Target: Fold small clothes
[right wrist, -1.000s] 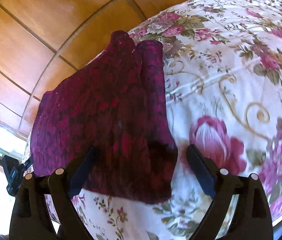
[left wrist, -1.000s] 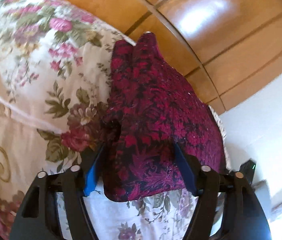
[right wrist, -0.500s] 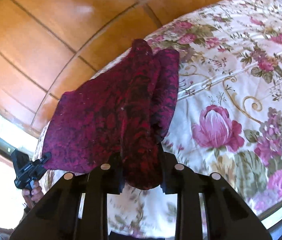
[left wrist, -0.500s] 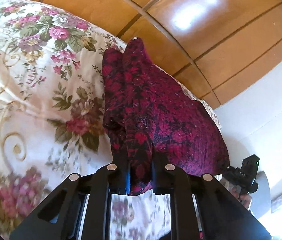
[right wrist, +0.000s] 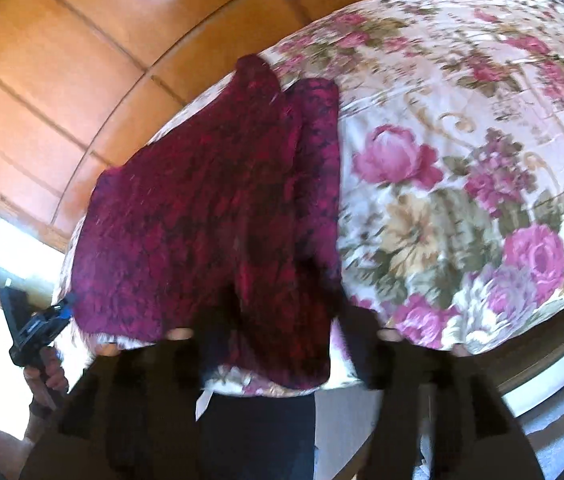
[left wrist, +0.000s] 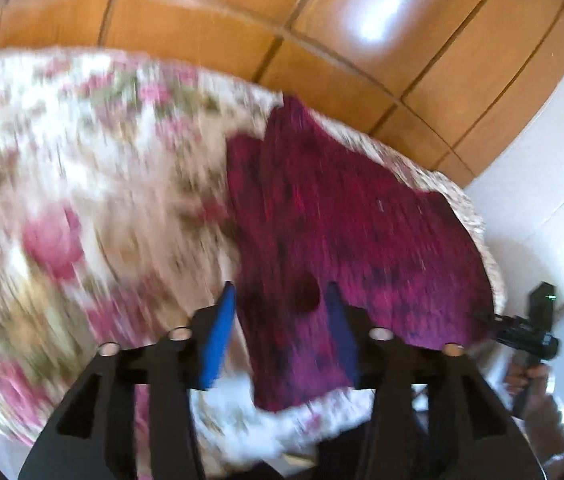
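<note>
The dark red patterned garment [left wrist: 346, 240] lies on the bed [left wrist: 81, 184], near the edge closest to the wooden wall panels [left wrist: 322, 32] and running away from both cameras toward a narrow, pointed far end. Its long axis lines up roughly with the reach of each tool.

In the left wrist view the left tongs [left wrist: 277, 320] stand apart, the blue pads [left wrist: 217, 340] straddling the near hem without visibly pinching it. In the right wrist view the right tongs [right wrist: 277, 344] also appear spread, one finger on each side of the near folded edge, though motion blur makes the contact uncertain.

The cloth [right wrist: 209, 216] looks soft and knitted or lacy, magenta on black, already doubled along one side so a narrow strip overlaps the wider panel. The bedcover [right wrist: 462, 184] is cream with large pink roses and green leaves.

Both tools sit at the near end; the next fold would likely carry that end toward the far point.
</note>
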A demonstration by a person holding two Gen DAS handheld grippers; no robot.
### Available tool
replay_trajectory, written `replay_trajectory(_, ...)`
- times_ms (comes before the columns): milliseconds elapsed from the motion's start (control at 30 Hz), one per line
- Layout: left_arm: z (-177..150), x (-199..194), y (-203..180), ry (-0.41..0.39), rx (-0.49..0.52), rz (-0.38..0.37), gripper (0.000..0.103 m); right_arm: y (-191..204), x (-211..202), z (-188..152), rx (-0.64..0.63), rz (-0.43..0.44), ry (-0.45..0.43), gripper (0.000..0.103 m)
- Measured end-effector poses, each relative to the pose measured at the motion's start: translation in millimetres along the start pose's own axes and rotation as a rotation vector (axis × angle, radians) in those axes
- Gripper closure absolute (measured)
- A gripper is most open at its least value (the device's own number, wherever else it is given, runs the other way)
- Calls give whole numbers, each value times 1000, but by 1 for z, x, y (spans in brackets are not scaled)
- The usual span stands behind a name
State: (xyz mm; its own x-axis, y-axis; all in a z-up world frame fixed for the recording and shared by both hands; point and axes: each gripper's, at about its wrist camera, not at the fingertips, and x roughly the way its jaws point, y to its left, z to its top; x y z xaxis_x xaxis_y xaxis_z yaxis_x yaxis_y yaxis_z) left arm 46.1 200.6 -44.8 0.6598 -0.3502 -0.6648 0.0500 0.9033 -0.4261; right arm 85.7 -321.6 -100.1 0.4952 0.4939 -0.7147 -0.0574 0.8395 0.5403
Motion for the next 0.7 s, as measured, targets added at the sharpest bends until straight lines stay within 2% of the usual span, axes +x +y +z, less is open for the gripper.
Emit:
replay_trajectory(67, 15, 2, -1, -22, 27, 69, 53, 2, -4, 7, -7, -18, -30, 39)
replay_trajectory(100, 25, 6, 0, -35, 36, 106, 53, 4, -6, 9, -10, -35, -48, 33)
replay_trajectory(167, 41, 12, -1, -54, 46, 146, 53, 10, -7, 13, -24, -82, -73, 27)
replay_trajectory(233, 57, 20, -6, -61, 72, 218, 53, 18, -8, 15, -51, -133, -98, 27)
replay_trajectory(300, 65, 23, -14, -79, 101, 258, 53, 24, -7, 18, -64, -145, -116, 27)
replay_trajectory(467, 79, 30, -27, -97, 153, 282, 53, 41, 1, 29, -104, -174, -154, 25)
replay_trajectory(700, 87, 43, -35, -104, 190, 298, 53, 56, 30, 35, -152, -223, -118, 23)
